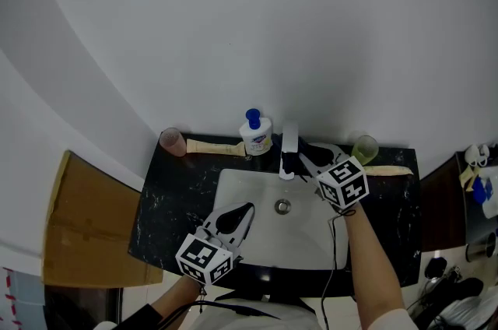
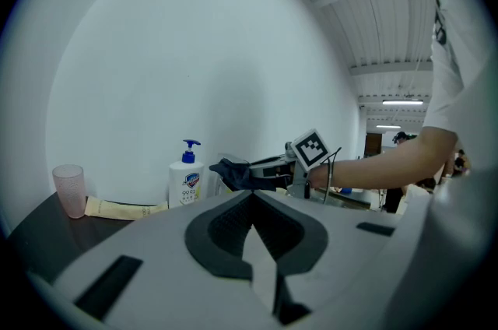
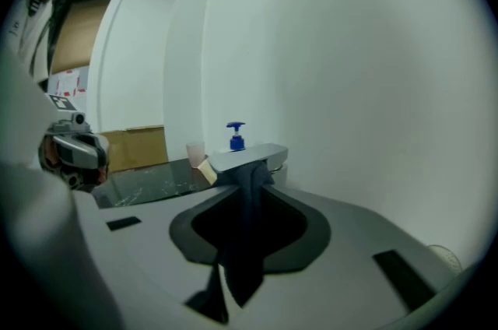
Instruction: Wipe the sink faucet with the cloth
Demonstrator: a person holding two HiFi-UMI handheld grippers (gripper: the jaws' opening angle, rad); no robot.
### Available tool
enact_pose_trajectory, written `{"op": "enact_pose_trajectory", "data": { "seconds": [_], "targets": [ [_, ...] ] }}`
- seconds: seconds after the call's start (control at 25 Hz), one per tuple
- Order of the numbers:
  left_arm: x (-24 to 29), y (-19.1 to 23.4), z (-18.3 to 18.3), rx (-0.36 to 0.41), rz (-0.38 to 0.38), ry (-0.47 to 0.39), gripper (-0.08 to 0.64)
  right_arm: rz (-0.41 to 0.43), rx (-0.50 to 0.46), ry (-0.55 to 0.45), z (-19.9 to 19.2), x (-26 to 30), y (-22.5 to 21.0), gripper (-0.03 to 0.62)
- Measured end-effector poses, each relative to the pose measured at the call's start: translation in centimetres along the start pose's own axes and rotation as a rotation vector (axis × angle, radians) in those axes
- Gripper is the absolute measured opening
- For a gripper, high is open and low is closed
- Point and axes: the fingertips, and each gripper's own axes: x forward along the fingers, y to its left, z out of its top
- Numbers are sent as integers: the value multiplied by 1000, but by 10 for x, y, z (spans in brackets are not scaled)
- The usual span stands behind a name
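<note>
Wiping step: right tongs (image 3: 250, 179) grip the cloth (image 3: 245, 243) at the faucet (image 3: 247, 156) just ahead, left tongs (image 2: 253, 198) closed and empty; next likely a drag along the spout.

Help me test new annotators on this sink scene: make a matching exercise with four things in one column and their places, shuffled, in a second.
Things
1. pink cup
2. soap bottle
3. yellowish cup
4. cloth

Places
a. clamped between the jaws of the right gripper
b. at the back of the counter, right of the faucet
c. at the counter's back left corner
d. just left of the faucet

Pairs: 1-c, 2-d, 3-b, 4-a
</note>
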Motion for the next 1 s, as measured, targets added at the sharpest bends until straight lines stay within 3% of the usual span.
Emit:
{"op": "enact_pose_trajectory", "data": {
  "seconds": [0.08, 0.16, 0.48, 0.56, 0.68, 0.76, 0.84, 1.0],
  "targets": [
    [-1, 1, 0, 1, 3, 0, 2, -42, 4, -10, 6, 0, -13, 80],
    [-3, 2, 0, -1, 7, 0, 2, -32, -6, -19, 9, -1, -12, 80],
    [1, 4, -2, -7, -1, 4, 2, 214, -1, -51, 3, -20, 42, 80],
    [3, 1, -2, -7, -11, 4, 2, 175, -11, -39, 0, -19, 37, 80],
    [7, -1, 0, -9, -25, 4, 2, 19, 0, -43, 1, -17, 3, 80],
    [7, 2, 1, -7, -20, 3, 2, -21, 20, -58, 6, -14, -8, 80],
    [4, 5, 4, -6, 0, 3, 2, 18, 17, -66, 9, -10, 0, 80],
    [5, 2, 2, -2, 1, 3, 2, 191, 45, -87, 7, -23, 36, 80]
  ]
}}
